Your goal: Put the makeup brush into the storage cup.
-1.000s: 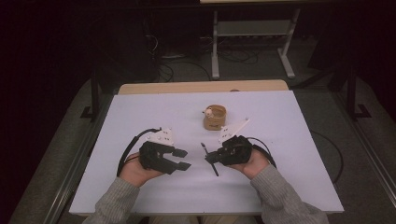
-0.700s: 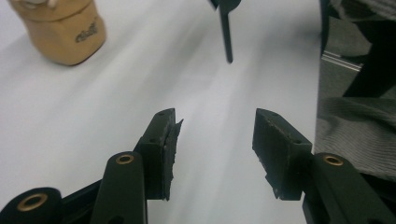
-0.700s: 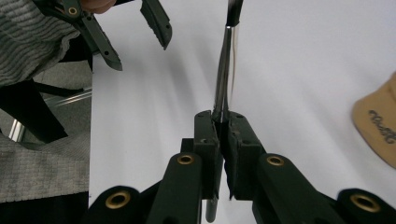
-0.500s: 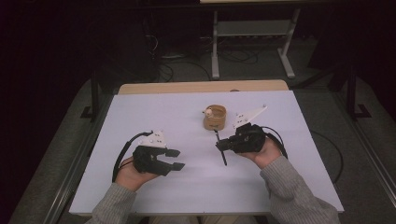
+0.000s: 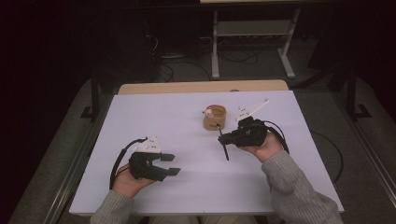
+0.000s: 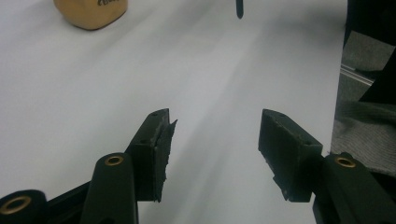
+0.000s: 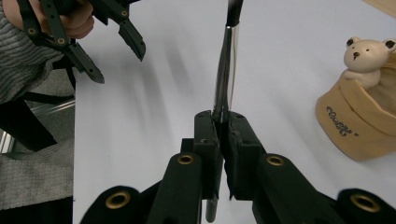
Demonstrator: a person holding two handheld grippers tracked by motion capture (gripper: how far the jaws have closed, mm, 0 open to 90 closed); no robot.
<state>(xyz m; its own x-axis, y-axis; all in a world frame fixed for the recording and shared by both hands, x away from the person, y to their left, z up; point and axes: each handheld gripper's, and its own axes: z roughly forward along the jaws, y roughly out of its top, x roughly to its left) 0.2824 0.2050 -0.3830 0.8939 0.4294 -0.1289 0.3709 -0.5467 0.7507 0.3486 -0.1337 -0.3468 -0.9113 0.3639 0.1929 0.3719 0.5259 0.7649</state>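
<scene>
The right gripper (image 5: 227, 136) has its jaws clamped on a black pen (image 7: 225, 74), held above the white counter (image 5: 154, 112) just at 5 o'clock of the tan bear cup (image 5: 214, 116). To drop it in cleanly, I would tip the pen upright over the cup's mouth, clear of the little bear (image 7: 366, 56). The left gripper (image 5: 169, 164), jaws apart, waits at 8 o'clock, well apart; nothing blocks the way.
</scene>
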